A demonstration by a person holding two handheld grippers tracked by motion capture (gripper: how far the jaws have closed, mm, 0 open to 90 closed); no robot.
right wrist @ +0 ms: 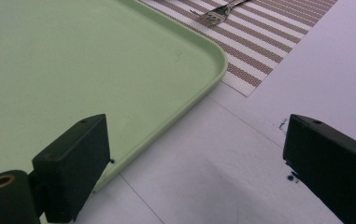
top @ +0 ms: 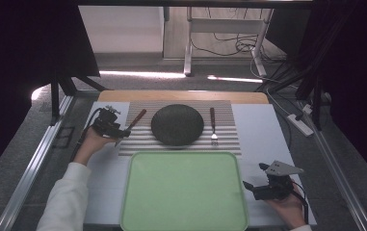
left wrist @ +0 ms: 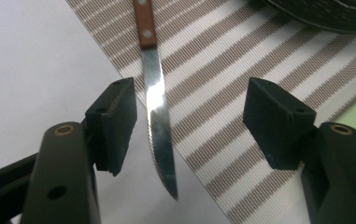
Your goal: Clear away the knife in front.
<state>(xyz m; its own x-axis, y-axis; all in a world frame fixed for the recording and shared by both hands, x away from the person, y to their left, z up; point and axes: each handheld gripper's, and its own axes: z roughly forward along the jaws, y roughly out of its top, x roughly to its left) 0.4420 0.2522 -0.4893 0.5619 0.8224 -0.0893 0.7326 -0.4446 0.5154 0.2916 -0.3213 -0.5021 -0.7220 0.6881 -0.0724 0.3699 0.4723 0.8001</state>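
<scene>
Left gripper poised over the knife beside a laid place setting, with an empty tray waiting in front.

The pale green rounded-corner plastic tray [top: 184,192] lies bare at the near edge of the table, probably as the place things will be gathered; just beyond the tray lies the brown-and-white striped woven placemat [top: 224,144], bearing the dark round plate [top: 177,124] at its middle; beyond the tray's far right corner lies the wooden-handled metal fork [top: 213,126], beyond its far left corner the wooden-handled serrated steel knife [left wrist: 159,126], blade tip off the mat's edge; the left gripper [left wrist: 189,123] hovers there, jaws spread either side of the blade, seemingly lined up to pinch it; the right gripper [right wrist: 196,163] waits beside the tray's right rim, jaws spread, holding nothing.
</scene>
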